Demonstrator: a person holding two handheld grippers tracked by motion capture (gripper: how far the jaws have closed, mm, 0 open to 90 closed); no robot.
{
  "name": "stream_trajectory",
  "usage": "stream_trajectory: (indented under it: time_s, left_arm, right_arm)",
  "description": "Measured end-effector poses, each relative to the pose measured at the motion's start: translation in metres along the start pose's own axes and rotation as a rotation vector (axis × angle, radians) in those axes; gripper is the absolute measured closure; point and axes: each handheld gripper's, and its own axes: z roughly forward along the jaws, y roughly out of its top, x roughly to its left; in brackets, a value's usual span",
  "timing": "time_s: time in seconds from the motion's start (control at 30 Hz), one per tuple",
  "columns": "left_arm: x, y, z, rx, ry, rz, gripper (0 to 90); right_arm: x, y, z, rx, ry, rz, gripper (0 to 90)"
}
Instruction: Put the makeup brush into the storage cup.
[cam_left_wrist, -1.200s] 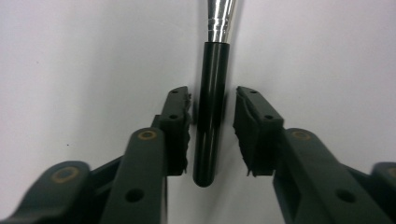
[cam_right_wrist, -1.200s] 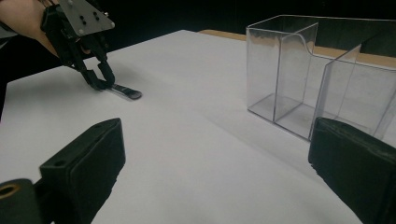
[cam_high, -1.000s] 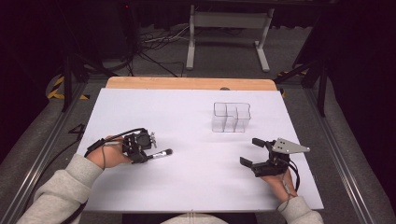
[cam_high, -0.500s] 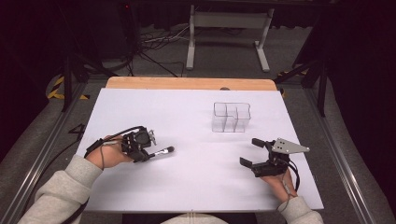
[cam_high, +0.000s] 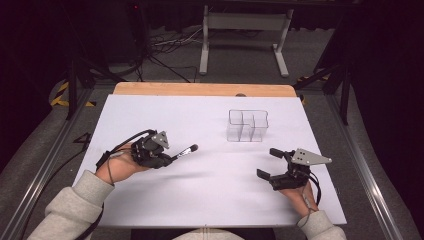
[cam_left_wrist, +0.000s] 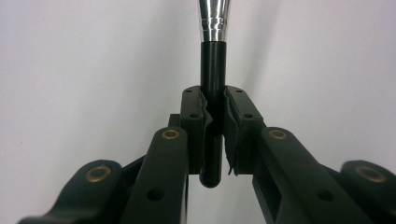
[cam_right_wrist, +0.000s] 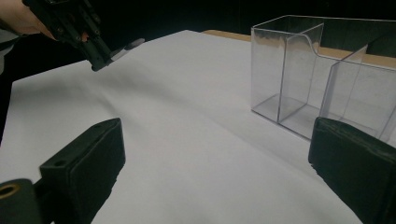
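A makeup brush (cam_high: 186, 151) with a black handle, silver ferrule and dark tip is held above the white sheet at the left, casting a shadow below it. My left gripper (cam_high: 170, 159) is shut on its handle. In the left gripper view the pads (cam_left_wrist: 196, 112) press the black handle (cam_left_wrist: 213, 70) from both sides, near its end. My right gripper (cam_high: 269, 163) rests at the right, open, with nothing between its jaws. A clear compartmented organizer (cam_high: 247, 125) stands beyond it and looks empty in the right gripper view (cam_right_wrist: 303, 79).
A white sheet (cam_high: 200, 115) covers the table, with a wooden edge (cam_high: 200, 89) at the far side. Cables and a metal stand (cam_high: 245, 30) lie on the dark floor beyond. The right gripper view shows the left gripper (cam_right_wrist: 93, 51) with the brush (cam_right_wrist: 128, 46) far left.
My left gripper has lifted the brush off the sheet, so its tip sits higher and farther right. The right gripper has not moved.
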Motion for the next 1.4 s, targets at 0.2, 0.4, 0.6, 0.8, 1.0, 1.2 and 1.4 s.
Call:
stream_trajectory:
  time_s: [0.2, 0.4, 0.6, 0.8, 1.0, 1.2, 1.4]
  left_arm:
    - [-0.002, -0.001, -0.002, -0.115, -0.002, -0.038, 78.9]
    - [-0.008, -0.004, -0.003, -0.243, 0.0, -0.036, 78.9]
    - [-0.012, -0.009, 0.0, -0.386, -0.018, -0.058, 78.9]
    - [-0.017, -0.014, 0.006, -0.54, -0.045, -0.058, 78.9]
    - [-0.022, -0.016, 0.011, -0.65, -0.055, -0.035, 78.8]
    - [-0.026, -0.017, 0.018, -0.744, -0.075, -0.028, 78.8]
    - [-0.031, -0.018, 0.025, -0.814, -0.085, -0.02, 78.8]
  right_arm:
    - [0.0, 0.0, 0.0, -0.002, 0.002, -0.003, 4.2]
    - [0.001, 0.0, 0.0, -0.005, 0.003, -0.004, 4.2]
    - [0.001, 0.001, 0.0, -0.007, 0.006, -0.008, 4.2]
    - [0.002, 0.0, 0.0, -0.009, 0.01, -0.009, 4.2]
    - [0.002, 0.001, 0.0, -0.011, 0.013, -0.011, 4.2]
    - [0.003, 0.001, 0.001, -0.011, 0.014, -0.014, 4.1]
    - [0.005, 0.002, 0.002, -0.013, 0.023, -0.029, 4.0]
